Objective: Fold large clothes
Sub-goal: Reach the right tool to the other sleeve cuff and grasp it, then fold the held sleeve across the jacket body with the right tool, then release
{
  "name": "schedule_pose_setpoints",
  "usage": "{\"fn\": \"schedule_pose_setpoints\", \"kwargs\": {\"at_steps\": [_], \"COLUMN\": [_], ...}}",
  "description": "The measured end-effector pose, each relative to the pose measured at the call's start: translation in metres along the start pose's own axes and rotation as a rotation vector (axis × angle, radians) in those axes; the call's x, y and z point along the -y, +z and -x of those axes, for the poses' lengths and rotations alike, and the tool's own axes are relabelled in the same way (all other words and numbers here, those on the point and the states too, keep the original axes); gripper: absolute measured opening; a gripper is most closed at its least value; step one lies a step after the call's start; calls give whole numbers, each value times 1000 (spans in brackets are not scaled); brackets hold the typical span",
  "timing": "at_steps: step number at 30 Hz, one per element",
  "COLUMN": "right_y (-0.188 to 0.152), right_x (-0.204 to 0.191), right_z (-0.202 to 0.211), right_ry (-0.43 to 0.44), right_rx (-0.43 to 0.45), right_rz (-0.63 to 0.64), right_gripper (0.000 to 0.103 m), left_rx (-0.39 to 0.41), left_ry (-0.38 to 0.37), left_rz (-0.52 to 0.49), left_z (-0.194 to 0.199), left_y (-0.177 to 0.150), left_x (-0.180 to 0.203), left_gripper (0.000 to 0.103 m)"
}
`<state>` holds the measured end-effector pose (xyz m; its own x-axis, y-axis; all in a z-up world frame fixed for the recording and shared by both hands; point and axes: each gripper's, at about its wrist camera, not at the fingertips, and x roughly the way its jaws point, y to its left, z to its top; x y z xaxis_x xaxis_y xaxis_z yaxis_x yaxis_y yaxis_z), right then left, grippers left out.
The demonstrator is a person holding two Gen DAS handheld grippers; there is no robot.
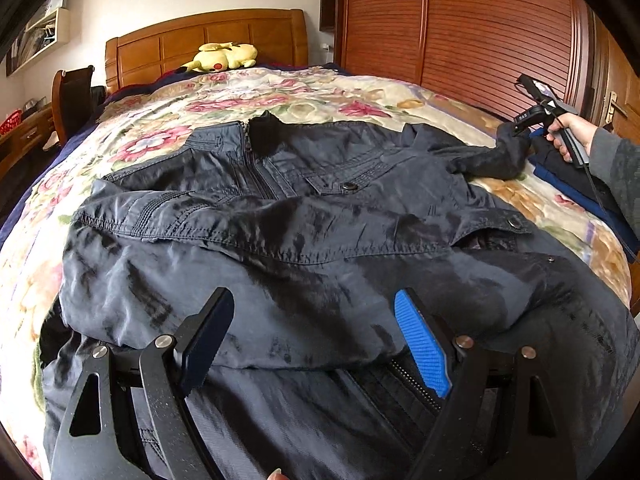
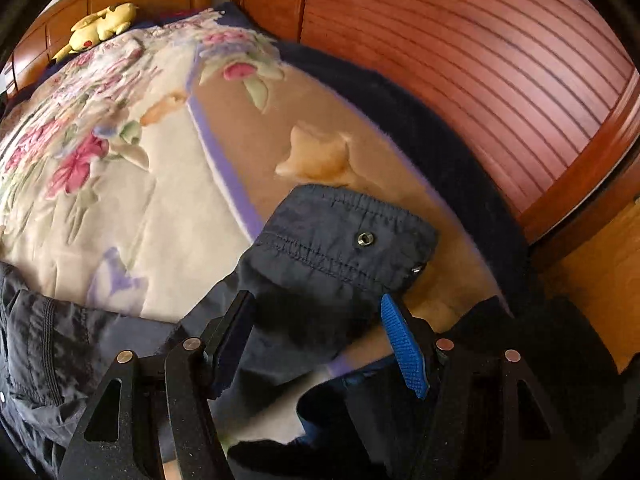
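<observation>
While the dark jacket lies spread front-up across the flowered bedspread, the left gripper hangs over its lower part, jaws wide apart and holding nothing. Far right in that view, the right hand holds the other tool at the sleeve's end, beside a folded blue garment. A yellow plush toy sits by the headboard.

From the right wrist, the right gripper stands open around the sleeve cuff, fingers either side, not clamped.
</observation>
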<state>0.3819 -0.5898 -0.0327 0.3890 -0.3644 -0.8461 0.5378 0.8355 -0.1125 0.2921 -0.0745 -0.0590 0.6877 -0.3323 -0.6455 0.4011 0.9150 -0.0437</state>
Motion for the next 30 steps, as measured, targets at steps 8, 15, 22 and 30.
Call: {"fn": "schedule_pose_setpoints", "kwargs": {"at_steps": [8, 15, 22, 30], "right_y": [-5, -16, -41, -82], "right_x": [-20, -48, -90, -134], "right_z": [-20, 25, 102, 159], "right_ry": [-29, -7, 61, 154], "right_rx": [-7, 187, 352, 446], "right_rz": [110, 160, 257, 356], "right_gripper": [22, 6, 6, 6], "left_rx": [-1, 8, 49, 78], "left_ry": [3, 3, 8, 16], "left_rz": [-10, -6, -1, 0], "left_z": [1, 2, 22, 43], "left_y": [-1, -1, 4, 7], "left_x": [2, 1, -5, -13], "left_gripper": [83, 83, 83, 83]}}
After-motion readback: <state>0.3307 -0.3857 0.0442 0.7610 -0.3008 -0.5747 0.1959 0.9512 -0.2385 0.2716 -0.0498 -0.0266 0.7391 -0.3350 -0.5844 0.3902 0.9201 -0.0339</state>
